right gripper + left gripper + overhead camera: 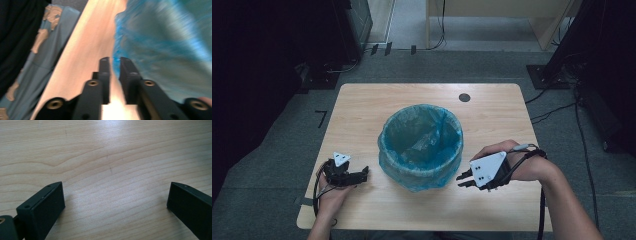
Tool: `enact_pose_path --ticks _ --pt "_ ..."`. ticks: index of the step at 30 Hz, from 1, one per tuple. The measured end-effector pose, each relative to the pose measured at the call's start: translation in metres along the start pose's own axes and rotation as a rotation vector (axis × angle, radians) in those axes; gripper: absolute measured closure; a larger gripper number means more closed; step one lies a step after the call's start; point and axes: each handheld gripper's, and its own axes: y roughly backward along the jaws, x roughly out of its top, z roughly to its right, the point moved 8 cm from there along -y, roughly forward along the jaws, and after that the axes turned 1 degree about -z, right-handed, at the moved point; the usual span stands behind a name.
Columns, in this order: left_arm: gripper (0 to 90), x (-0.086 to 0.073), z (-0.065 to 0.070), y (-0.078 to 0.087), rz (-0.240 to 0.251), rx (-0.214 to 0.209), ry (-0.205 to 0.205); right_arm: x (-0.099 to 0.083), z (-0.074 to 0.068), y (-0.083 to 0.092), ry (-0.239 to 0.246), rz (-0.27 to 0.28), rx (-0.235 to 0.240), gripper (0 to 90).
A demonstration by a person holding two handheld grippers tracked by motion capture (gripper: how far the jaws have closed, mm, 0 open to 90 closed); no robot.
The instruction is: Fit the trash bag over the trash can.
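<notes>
**Two claws by the blue-bagged bin**

Nearest the person, the left claw [362, 174] rests low on the desk [362, 105], near the bin [420, 146] on its left side. Its jaws stand wide apart, with only bare wood between them. The right claw [463, 179] is just beside the bin on its other side, pointing at it. Its jaws have a thin gap between them and hold nothing; the blue bag [162, 50] is right in front of them, but the right gripper view is blurry, so I cannot tell if a tip brushes it.

The bin stands in the middle of the desk. The bag lines it and folds down over the rim.

It looks like the bag work is in hand, and neither claw has a grip. A good next move would be to open the right claw more, slide it over the folded bag edge, and pinch.

Past the bin, a small dark round spot [464, 97] sits near the far desk edge. No words or brand names can be read anywhere
</notes>
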Motion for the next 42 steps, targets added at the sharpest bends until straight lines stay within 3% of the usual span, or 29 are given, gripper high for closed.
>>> enact_pose_path --ticks 1,2,3,5,9,10,11,15,17,18,19,20,21,25,28,29,30,31,32,34,37,42 --pt "0.8 0.000 0.000 0.000 0.000 0.000 -0.001 -0.003 -0.002 -0.003 -0.009 0.002 0.009 67.6" --pt "0.8 0.000 0.000 0.000 0.000 0.000 -0.001 -0.008 -0.004 -0.009 -0.060 -0.005 0.008 57.8" --pt "0.8 0.000 0.000 0.000 0.000 0.000 -0.001 -0.011 -0.005 -0.012 -0.084 -0.013 0.002 54.0" --pt "0.8 0.000 0.000 0.000 0.000 0.000 -0.001 -0.019 -0.006 -0.018 -0.121 -0.035 -0.023 43.3" --pt "0.8 0.000 0.000 0.000 0.000 0.000 -0.002 -0.033 -0.010 -0.030 -0.243 -0.064 -0.072 18.2" --pt "0.8 0.000 0.000 0.000 0.000 0.000 -0.002 -0.033 -0.010 -0.030 -0.243 -0.064 -0.072 18.2" --pt "0.8 0.000 0.000 0.000 0.000 0.000 0.000 -0.039 -0.010 -0.033 -0.319 -0.053 -0.103 13.9" --pt "0.8 0.000 0.000 0.000 -0.001 0.000 -0.002 -0.051 -0.008 -0.037 -0.393 -0.047 -0.160 3.1" --pt "0.8 0.000 0.000 0.000 0.000 0.000 -0.001 -0.057 -0.004 -0.039 -0.441 -0.036 -0.207 2.8" --pt "0.8 0.000 0.000 0.000 0.000 0.000 -0.001 -0.057 -0.004 -0.039 -0.441 -0.036 -0.207 2.8" --pt "0.8 0.000 0.000 0.000 -0.001 0.000 -0.002 -0.065 0.001 -0.039 -0.501 -0.032 -0.267 2.8" --pt "0.8 0.000 0.000 0.000 0.000 0.000 -0.002 -0.065 0.001 -0.039 -0.501 -0.032 -0.267 2.8" --pt "0.8 0.000 0.000 0.000 -0.001 0.000 -0.003 -0.074 0.004 -0.039 -0.547 -0.037 -0.314 2.1" --pt "0.7 0.000 0.000 0.000 -0.001 0.000 -0.001 -0.091 0.006 -0.040 -0.679 -0.046 -0.364 0.0" --pt "0.8 0.000 0.000 0.000 -0.001 0.000 -0.002 -0.106 0.011 -0.040 -0.760 -0.069 -0.448 0.0" --pt "0.8 0.000 0.000 0.000 -0.001 0.000 -0.002 -0.106 0.011 -0.040 -0.760 -0.069 -0.448 0.0" --pt "0.8 0.000 0.000 0.000 -0.001 0.000 -0.002 -0.115 0.013 -0.040 -0.805 -0.079 -0.491 0.0" --pt "0.8 0.000 0.000 0.000 -0.001 0.000 -0.002 -0.115 0.013 -0.040 -0.805 -0.079 -0.491 0.0" --pt "0.8 0.000 0.000 0.000 -0.001 0.000 -0.001 -0.123 0.015 -0.040 -0.855 -0.080 -0.523 0.0" --pt "0.8 0.000 0.000 0.000 -0.001 0.000 -0.001 -0.131 0.016 -0.039 -0.893 -0.087 -0.553 0.0" --pt "0.8 0.000 0.000 0.000 -0.001 0.000 -0.001 -0.139 0.017 -0.040 -0.928 -0.091 -0.571 0.0" --pt "0.8 0.000 0.000 0.000 -0.002 0.000 -0.002 -0.164 0.015 -0.037 -1.040 -0.098 -0.620 0.0"
